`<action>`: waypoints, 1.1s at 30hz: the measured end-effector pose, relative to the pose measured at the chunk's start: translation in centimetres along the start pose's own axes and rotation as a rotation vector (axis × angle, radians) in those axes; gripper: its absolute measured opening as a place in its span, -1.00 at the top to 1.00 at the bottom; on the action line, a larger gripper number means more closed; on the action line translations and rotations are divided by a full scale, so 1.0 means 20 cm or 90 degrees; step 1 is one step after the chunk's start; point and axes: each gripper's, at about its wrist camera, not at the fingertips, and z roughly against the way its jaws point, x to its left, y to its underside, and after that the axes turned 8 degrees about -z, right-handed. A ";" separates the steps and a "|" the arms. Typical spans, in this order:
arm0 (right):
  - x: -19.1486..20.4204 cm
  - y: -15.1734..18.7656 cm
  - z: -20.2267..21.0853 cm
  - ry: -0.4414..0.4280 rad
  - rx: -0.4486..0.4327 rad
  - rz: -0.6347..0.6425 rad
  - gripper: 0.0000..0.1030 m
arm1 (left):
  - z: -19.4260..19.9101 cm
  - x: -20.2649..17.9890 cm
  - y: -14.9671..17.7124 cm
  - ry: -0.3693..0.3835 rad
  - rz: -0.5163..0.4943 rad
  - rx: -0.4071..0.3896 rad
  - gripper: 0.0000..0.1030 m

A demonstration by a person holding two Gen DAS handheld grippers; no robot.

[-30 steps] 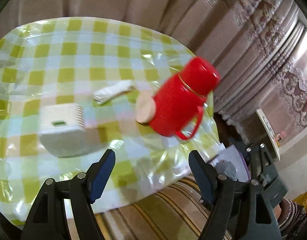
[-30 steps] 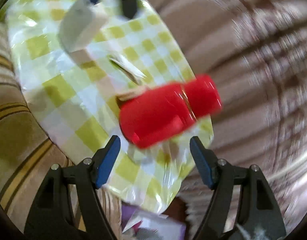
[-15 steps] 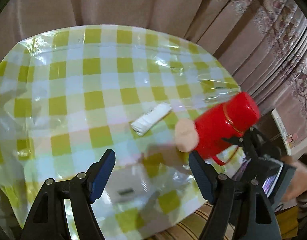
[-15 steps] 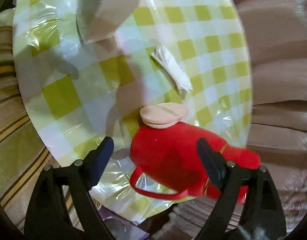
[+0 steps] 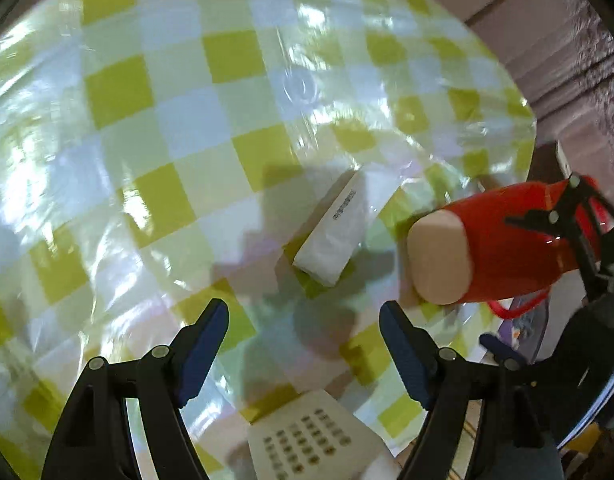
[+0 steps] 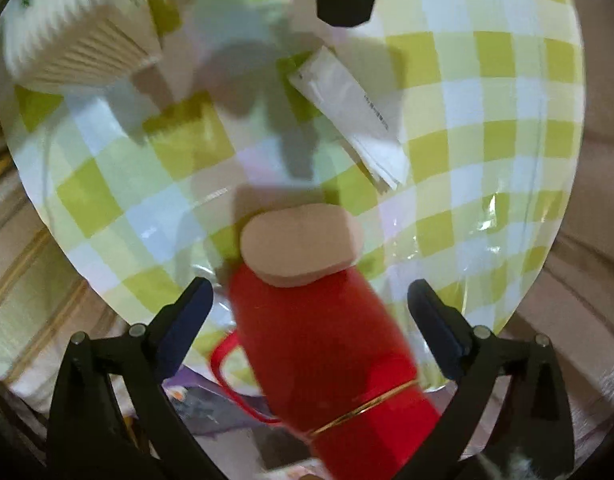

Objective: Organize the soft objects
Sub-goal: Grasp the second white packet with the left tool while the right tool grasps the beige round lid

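Observation:
A white tissue pack (image 5: 339, 232) lies flat on the green checked table (image 5: 147, 120). My left gripper (image 5: 303, 320) hovers open just short of it, nothing between its fingers. A red flask (image 6: 327, 340) with a pink base (image 6: 303, 244) lies tilted at the table's edge, handle to the side. My right gripper (image 6: 309, 292) straddles the flask; its jaws are opening and the pads stand clear of the red body on both sides. The tissue pack (image 6: 347, 116) shows beyond the flask in the right wrist view.
A white ribbed box (image 5: 315, 440) with small holes sits under my left gripper near the table's front edge, also seen as the box (image 6: 75, 28). Striped upholstery (image 6: 23, 280) and curtains (image 5: 567, 40) surround the round table. Purple printed paper (image 6: 211, 404) lies below the edge.
My left gripper has swept over the white box and tipped down towards the tissue pack. My right gripper has rolled and closed in around the red flask, its jaws spreading wider.

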 end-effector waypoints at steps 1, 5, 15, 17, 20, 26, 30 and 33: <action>0.00 -0.01 -0.03 -0.004 0.021 0.011 -0.92 | -0.03 0.00 -0.02 0.003 -0.007 0.013 -0.52; -0.04 -0.06 -0.11 -0.003 0.065 0.042 -0.93 | -0.13 0.02 -0.12 0.004 -0.033 0.053 -0.53; 0.05 -0.07 -0.19 -0.052 0.091 0.143 -0.95 | -0.29 0.15 -0.32 0.072 -0.054 0.092 -0.54; 0.07 -0.07 -0.21 -0.049 0.101 0.159 -0.95 | -0.34 0.12 -0.34 0.069 -0.081 0.113 -0.54; 0.09 -0.07 -0.23 -0.049 0.102 0.174 -0.95 | -0.40 0.03 -0.39 0.083 -0.115 0.132 -0.55; 0.13 -0.08 -0.28 -0.010 0.129 0.199 -0.96 | -0.55 -0.10 -0.46 0.036 -0.173 0.202 -0.55; 0.12 -0.09 -0.30 0.003 0.135 0.194 -0.96 | -0.65 -0.18 -0.45 -0.023 -0.221 0.256 -0.55; 0.10 -0.09 -0.32 0.007 0.134 0.189 -0.96 | -0.71 -0.22 -0.44 -0.046 -0.246 0.273 -0.43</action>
